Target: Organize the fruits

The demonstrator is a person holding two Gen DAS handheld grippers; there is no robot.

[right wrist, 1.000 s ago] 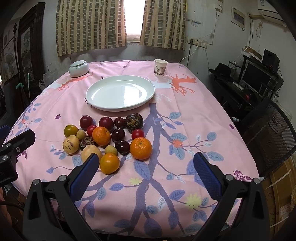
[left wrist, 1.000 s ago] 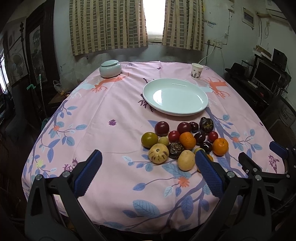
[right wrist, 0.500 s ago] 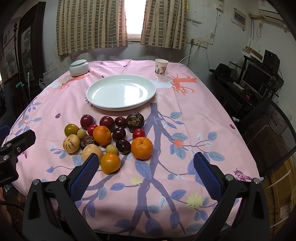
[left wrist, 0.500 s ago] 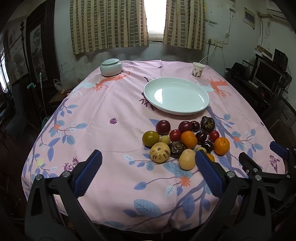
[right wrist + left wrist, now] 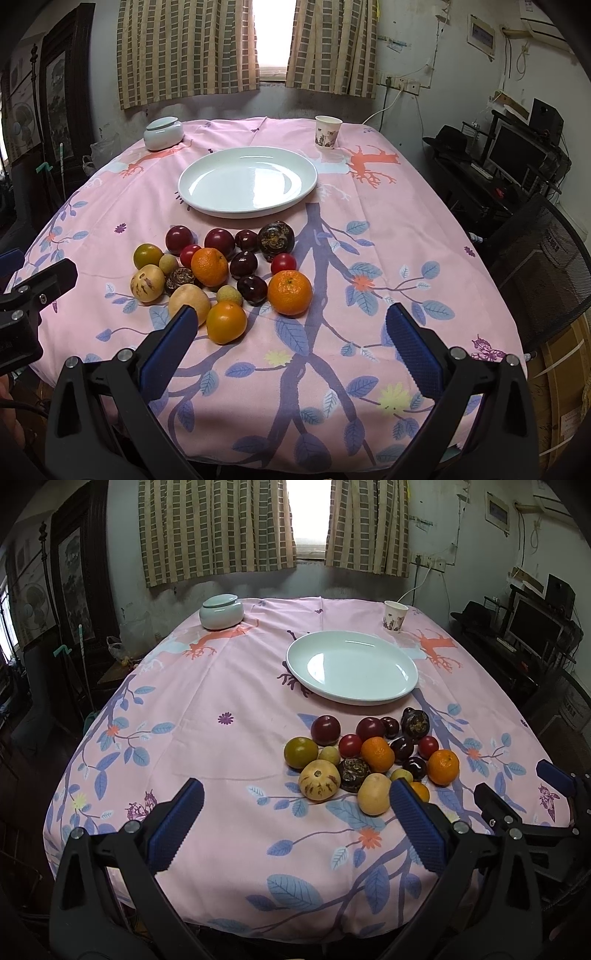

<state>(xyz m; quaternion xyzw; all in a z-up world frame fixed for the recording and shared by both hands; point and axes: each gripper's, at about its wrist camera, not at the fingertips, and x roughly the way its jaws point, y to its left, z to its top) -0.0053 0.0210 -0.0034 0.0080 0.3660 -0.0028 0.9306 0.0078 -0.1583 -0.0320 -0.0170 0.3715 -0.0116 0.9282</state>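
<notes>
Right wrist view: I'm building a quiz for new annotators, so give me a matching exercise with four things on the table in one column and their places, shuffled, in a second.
Things:
1. white plate
2. paper cup
3. lidded white jar
4. big orange

Places:
A. far left of the table
B. near right edge of the fruit pile
C. middle of the table, just beyond the fruit
D. far side, right of the plate

Pairs: 1-C, 2-D, 3-A, 4-B
</notes>
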